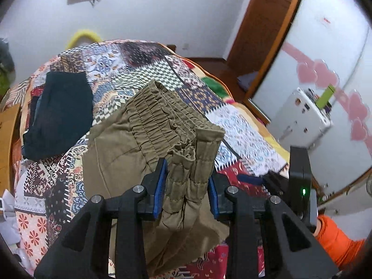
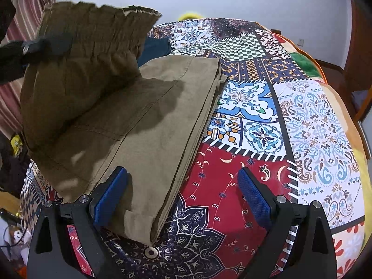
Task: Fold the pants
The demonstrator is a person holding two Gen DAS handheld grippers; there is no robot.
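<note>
- The left gripper [image 1: 187, 186] pinched the bunched waistband of the khaki pants [image 1: 148, 125] between its jaws.
- The right gripper [image 2: 182, 200] hung with jaws spread over the patchwork bedspread [image 2: 313, 121], one finger above the pants.

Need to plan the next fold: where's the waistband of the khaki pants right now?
The waistband is lifted off the patchwork bedspread, pinched in the left gripper; in the right wrist view it hangs upper left above the flat legs.

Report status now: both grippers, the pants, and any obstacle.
Left gripper shut on khaki pants waistband, lifted. Right gripper open, over pant-leg hem. Dark garment beyond pants on patchwork bedspread.
</note>
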